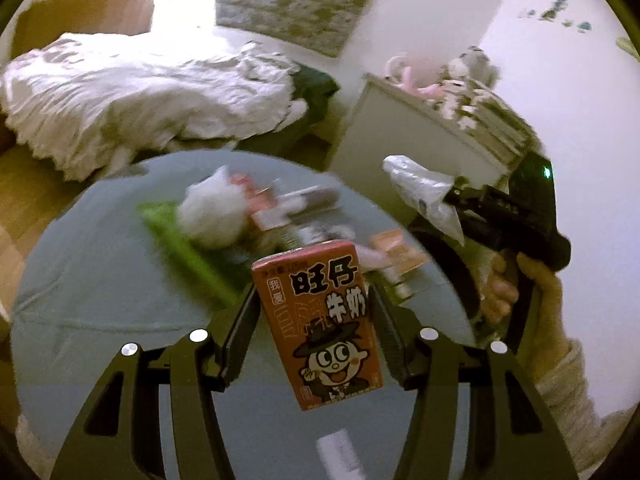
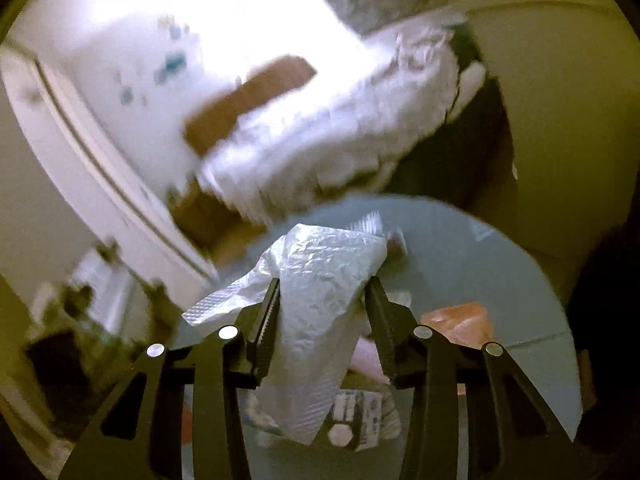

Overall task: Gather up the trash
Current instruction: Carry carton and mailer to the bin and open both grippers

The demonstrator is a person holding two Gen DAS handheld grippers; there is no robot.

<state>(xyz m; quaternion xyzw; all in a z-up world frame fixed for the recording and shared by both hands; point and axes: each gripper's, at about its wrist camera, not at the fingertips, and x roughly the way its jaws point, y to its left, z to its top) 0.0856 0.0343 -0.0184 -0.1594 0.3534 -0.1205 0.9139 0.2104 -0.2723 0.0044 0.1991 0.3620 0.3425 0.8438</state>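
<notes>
My left gripper (image 1: 314, 304) is shut on an orange milk carton (image 1: 320, 320) with a cartoon face, held upright above the round grey table (image 1: 100, 280). My right gripper (image 2: 322, 292) is shut on a crumpled clear plastic bag (image 2: 320, 280), which hangs down between the fingers. That gripper and its bag (image 1: 424, 192) also show at the right of the left wrist view, held by a hand. More trash lies on the table: a white wad (image 1: 212, 216), a green wrapper (image 1: 184, 248) and orange packets (image 1: 396, 248).
A bed with rumpled white bedding (image 1: 140, 96) stands beyond the table. A white cabinet (image 1: 408, 136) with plush toys on top is at the right. A printed packet (image 2: 356, 420) and an orange wrapper (image 2: 460, 320) lie under the right gripper.
</notes>
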